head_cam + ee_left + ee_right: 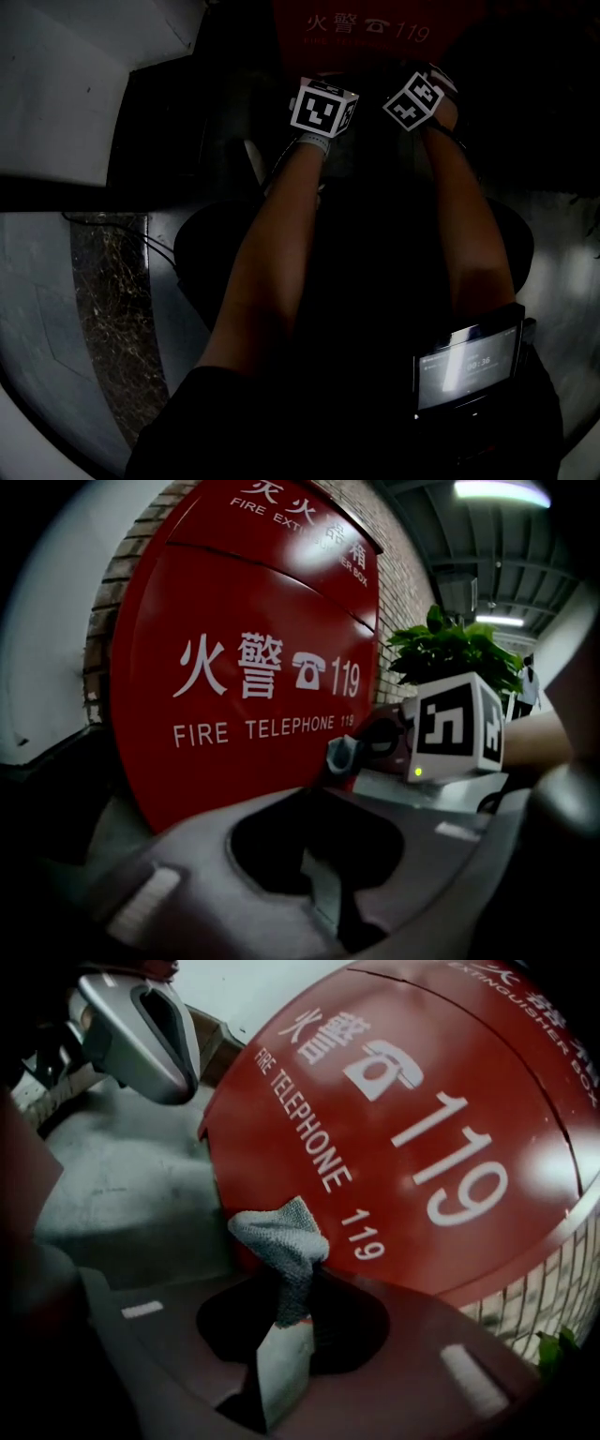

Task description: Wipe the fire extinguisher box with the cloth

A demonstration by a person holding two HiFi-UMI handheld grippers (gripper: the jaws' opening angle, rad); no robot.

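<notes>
Against brick wall (101,621), pinching grey knitted cloth (281,1232) in right tongs (287,1314), just beside red metal fire extinguisher box (422,1147) lying straight ahead; holding left tongs (314,847) pressed together, empty, alongside.

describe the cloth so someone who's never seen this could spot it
Find the big red fire extinguisher box with white "119" lettering. Just in front of it, the right gripper has its jaws shut on the cloth. It is the only soft, grey, woven thing there, bunched up, unlike the glossy red panel.
</notes>
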